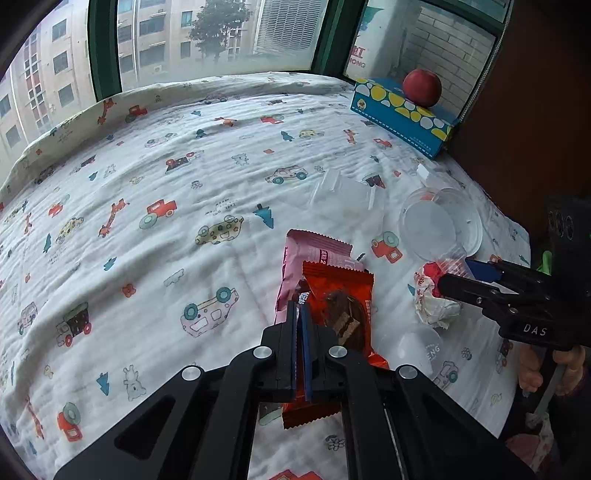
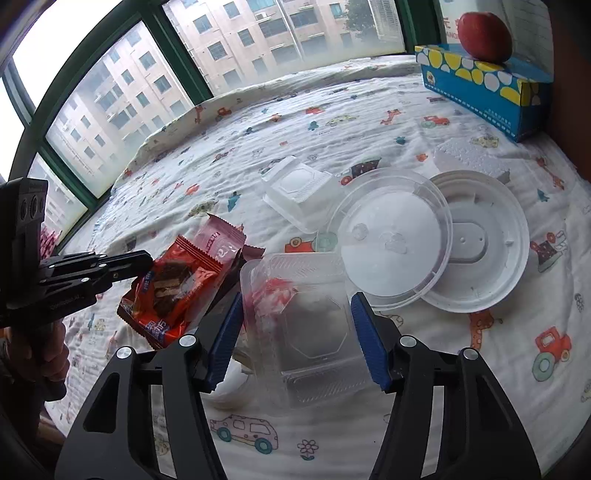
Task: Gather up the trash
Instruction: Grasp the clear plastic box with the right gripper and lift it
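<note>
On the cartoon-print bedspread an orange snack wrapper lies over a pink wrapper. My left gripper is shut on the orange wrapper's near edge. The right wrist view shows that same left gripper pinching the orange wrapper from the left. My right gripper is shut on a clear plastic clamshell box, its blue pads pressing both sides. Crumpled red-and-white paper shows through the box. From the left wrist view the right gripper sits above that paper.
A round clear lid overlaps a white round lid just beyond the box. Another clear tray and a white foam piece lie farther back. An apple rests on a blue tissue box. Windows border the bed.
</note>
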Tool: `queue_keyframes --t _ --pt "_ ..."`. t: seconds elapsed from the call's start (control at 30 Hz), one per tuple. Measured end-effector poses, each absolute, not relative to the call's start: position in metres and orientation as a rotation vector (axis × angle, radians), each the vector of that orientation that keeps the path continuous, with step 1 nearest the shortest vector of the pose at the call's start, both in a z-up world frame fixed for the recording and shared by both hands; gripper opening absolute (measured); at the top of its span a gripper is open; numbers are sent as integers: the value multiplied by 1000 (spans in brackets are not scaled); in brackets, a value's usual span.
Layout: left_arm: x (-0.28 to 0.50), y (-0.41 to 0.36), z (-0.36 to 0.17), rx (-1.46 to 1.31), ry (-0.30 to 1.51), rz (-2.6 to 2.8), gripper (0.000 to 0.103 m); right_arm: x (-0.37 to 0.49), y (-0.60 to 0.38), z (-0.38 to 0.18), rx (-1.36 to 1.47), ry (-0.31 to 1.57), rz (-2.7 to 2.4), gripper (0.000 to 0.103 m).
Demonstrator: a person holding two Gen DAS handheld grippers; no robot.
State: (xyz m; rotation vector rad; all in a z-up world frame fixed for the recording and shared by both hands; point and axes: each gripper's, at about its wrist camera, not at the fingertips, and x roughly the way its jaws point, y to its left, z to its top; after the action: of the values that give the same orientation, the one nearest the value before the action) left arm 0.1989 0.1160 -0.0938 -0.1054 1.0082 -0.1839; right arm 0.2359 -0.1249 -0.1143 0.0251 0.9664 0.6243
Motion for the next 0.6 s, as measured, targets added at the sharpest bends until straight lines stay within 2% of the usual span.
queue_keyframes --t 0.3,0.6 --pt "196 117 -91 -143 1000 -191 2 216 -141 -87 23 875 589 56" --pt "186 109 -55 -119 930 -217 0 192 -173 -58 64 801 533 56"
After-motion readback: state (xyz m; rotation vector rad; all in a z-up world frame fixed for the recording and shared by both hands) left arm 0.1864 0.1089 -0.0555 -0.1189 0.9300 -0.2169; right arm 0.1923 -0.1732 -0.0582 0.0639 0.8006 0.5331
